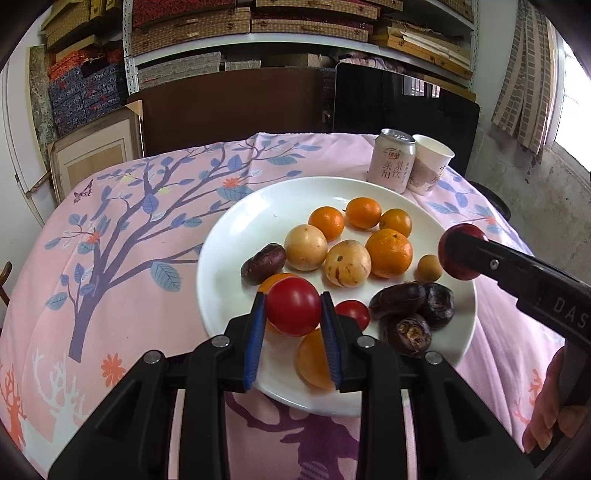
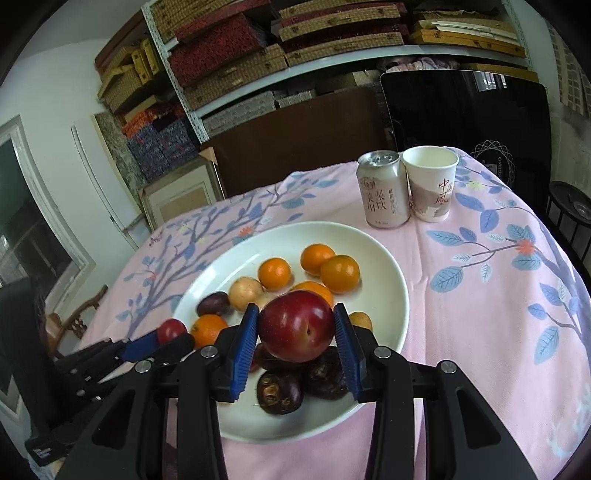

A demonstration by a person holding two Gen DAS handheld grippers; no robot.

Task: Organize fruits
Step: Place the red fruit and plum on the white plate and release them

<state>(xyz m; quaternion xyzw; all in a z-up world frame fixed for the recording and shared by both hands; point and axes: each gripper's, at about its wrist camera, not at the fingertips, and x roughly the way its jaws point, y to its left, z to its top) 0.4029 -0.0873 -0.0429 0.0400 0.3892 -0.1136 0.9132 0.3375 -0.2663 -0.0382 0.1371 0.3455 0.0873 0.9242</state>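
Note:
A white plate point(image 1: 236, 236) holds several small oranges point(image 1: 388, 252), two pale yellow round fruits point(image 1: 306, 247) and several dark purple fruits point(image 1: 397, 305). My left gripper point(image 1: 293, 306) is shut on a red cherry tomato point(image 1: 293, 304) and holds it above the plate's near edge. Another small tomato point(image 1: 354, 313) lies on the plate. My right gripper point(image 2: 295, 326) is shut on a red plum point(image 2: 295, 325) and holds it above the dark fruits point(image 2: 279, 391). The plate also shows in the right wrist view point(image 2: 380, 258). The left gripper point(image 2: 168, 332) shows there at lower left.
A pink drink can point(image 1: 391, 160) and a paper cup point(image 1: 430, 164) stand on the pink floral tablecloth point(image 1: 129, 240) behind the plate. A dark screen point(image 2: 465, 118) and shelves of boxes point(image 1: 258, 26) stand behind the table.

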